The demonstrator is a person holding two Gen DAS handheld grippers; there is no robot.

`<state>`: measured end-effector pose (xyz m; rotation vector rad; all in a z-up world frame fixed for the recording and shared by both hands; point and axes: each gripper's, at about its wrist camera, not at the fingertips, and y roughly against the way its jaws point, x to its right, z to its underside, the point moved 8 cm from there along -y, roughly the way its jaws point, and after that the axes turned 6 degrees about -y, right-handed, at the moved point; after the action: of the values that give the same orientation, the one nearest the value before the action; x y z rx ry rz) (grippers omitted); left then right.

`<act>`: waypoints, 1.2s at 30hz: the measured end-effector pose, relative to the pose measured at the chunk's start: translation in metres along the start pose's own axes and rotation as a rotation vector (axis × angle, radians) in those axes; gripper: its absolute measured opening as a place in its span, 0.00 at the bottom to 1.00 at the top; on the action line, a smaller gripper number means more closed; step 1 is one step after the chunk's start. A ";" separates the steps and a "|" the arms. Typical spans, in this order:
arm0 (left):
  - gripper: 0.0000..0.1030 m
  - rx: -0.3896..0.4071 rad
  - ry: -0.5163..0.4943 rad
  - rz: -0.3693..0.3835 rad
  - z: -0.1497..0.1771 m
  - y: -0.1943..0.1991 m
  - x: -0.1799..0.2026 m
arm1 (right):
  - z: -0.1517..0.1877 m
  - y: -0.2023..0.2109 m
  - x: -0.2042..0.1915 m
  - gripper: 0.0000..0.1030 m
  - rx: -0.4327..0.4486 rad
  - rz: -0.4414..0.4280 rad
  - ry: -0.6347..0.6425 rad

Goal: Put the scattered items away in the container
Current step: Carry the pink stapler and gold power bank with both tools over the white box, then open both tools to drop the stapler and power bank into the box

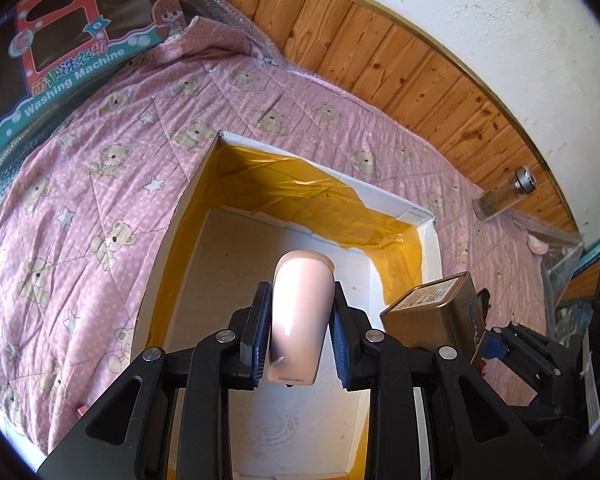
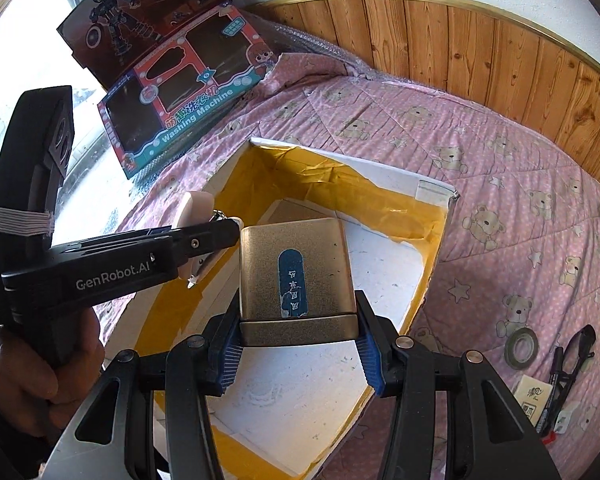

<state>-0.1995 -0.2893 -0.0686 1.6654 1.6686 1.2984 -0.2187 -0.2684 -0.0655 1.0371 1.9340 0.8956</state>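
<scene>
One open box [image 1: 396, 200], yellow-taped inside, floor bare and white. Over that box, two held items: one pink stapler [image 1: 300, 312] clamped in the left gripper [image 1: 300, 336], one gold tin [image 2: 296, 268] clamped in the right gripper [image 2: 298, 344], side by side and close together above the floor. Outside the box on the pink quilt [image 2: 500, 168]: one tape roll [image 2: 521, 345], one black snips [image 2: 572, 364], one glass jar [image 1: 500, 196] by the wood panelling. Two toy cartons [image 2: 180, 120] beyond the far corner.
</scene>
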 end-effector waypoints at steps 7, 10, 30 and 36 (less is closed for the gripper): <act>0.27 -0.035 0.013 -0.022 -0.009 -0.023 -0.002 | -0.011 -0.017 0.008 0.49 -0.028 0.029 0.023; 0.27 -0.046 0.008 -0.045 -0.011 -0.033 -0.005 | -0.013 -0.025 0.010 0.49 -0.041 0.039 0.037; 0.43 -0.085 0.015 -0.086 -0.022 -0.062 -0.023 | -0.019 -0.037 0.016 0.50 -0.030 0.052 0.005; 0.44 -0.050 0.029 -0.077 -0.016 -0.035 -0.024 | -0.003 -0.002 0.007 0.50 0.025 -0.001 -0.013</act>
<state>-0.2271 -0.3110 -0.0981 1.5459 1.6859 1.3221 -0.2247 -0.2639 -0.0679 1.0536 1.9394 0.8637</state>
